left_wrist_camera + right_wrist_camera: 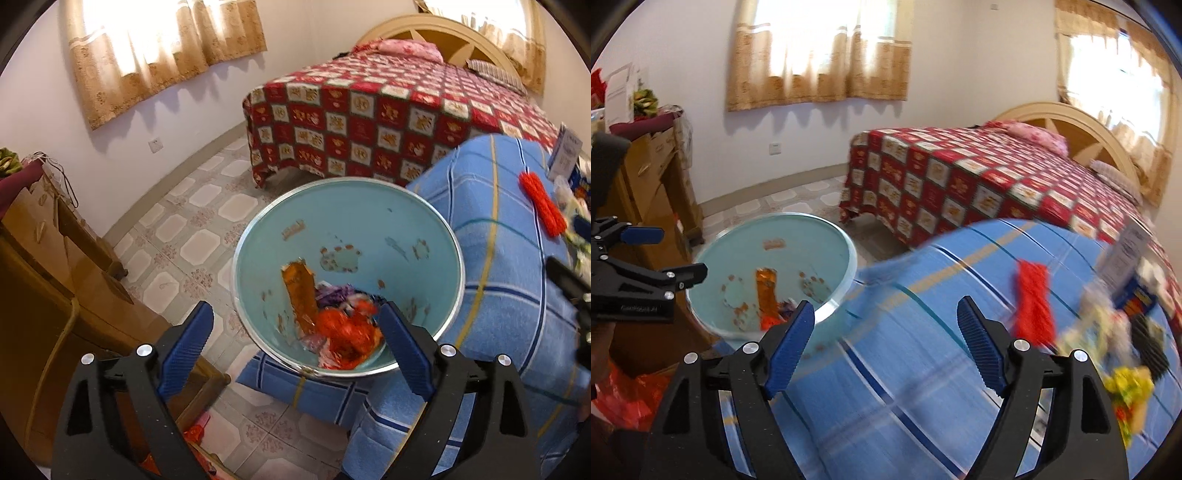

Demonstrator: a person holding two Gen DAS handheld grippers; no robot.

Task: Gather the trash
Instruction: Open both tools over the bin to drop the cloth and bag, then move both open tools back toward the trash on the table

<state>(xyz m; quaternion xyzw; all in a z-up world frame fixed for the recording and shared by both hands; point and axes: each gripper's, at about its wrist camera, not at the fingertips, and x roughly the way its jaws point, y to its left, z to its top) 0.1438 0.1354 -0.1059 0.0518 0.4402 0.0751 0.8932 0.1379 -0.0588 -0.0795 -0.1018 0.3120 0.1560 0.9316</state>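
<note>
A light blue bin stands on the floor against a surface covered in blue checked cloth. Inside lie an orange wrapper and crumpled red trash. My left gripper hangs open over the bin's near rim, nothing between its fingers. My right gripper is open above the blue cloth, also with nothing in it, and the bin sits to its left. On the cloth to the right lie a red knitted piece, a yellow wrapper and a blurred heap of packets.
A bed with a red patchwork cover stands behind the bin. A wooden cabinet lines the left wall, with tiled floor between. A blue box stands on the cloth at the right. Red plastic lies low at the left.
</note>
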